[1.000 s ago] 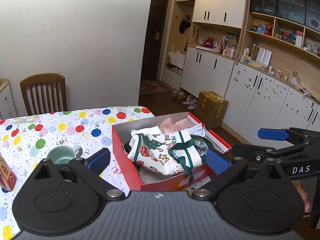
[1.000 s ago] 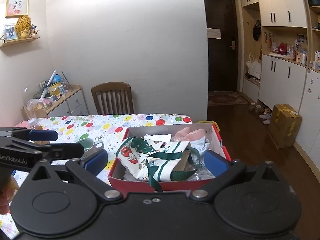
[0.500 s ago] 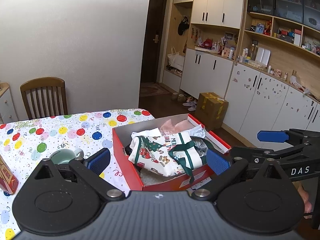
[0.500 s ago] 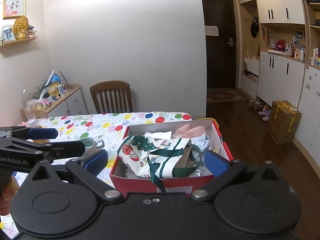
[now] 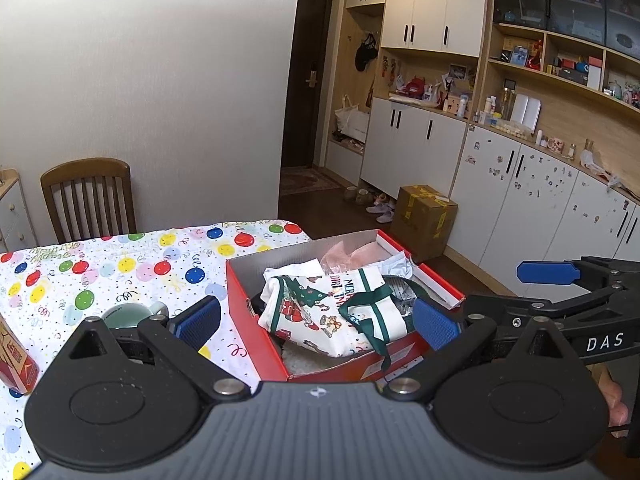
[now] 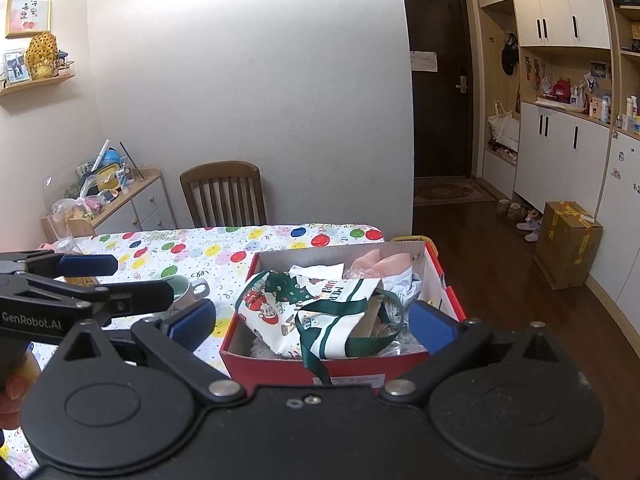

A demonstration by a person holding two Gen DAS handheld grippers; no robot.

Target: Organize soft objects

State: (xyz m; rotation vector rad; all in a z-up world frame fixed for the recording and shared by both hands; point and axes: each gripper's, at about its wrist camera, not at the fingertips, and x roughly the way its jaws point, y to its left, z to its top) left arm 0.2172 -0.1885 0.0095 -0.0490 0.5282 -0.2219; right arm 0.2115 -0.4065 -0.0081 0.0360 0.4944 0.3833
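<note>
A red cardboard box [image 5: 260, 340] [image 6: 340, 372] stands on the table's right end, filled with soft things. On top lies a white Christmas-print cloth bag [image 5: 320, 308] [image 6: 288, 304] with green straps; one strap hangs over the box's near wall. Pink fabric [image 5: 352, 254] [image 6: 380, 260] lies at the box's far end. My left gripper [image 5: 316, 322] is open and empty, held back from the box. My right gripper [image 6: 312, 322] is open and empty, also on the near side of the box. Each gripper shows in the other's view, the right one [image 5: 568, 292] and the left one [image 6: 92, 280].
The table has a balloon-print cloth [image 5: 120, 264]. A green mug [image 5: 128, 316] [image 6: 188, 292] stands left of the box. A red carton [image 5: 16, 360] is at the left edge. A wooden chair [image 6: 224, 196] stands behind the table. A cardboard box [image 6: 568, 240] sits on the floor by cabinets.
Both grippers have risen and drawn back slightly from the box. Both stay open and empty. The box's contents have not moved.
</note>
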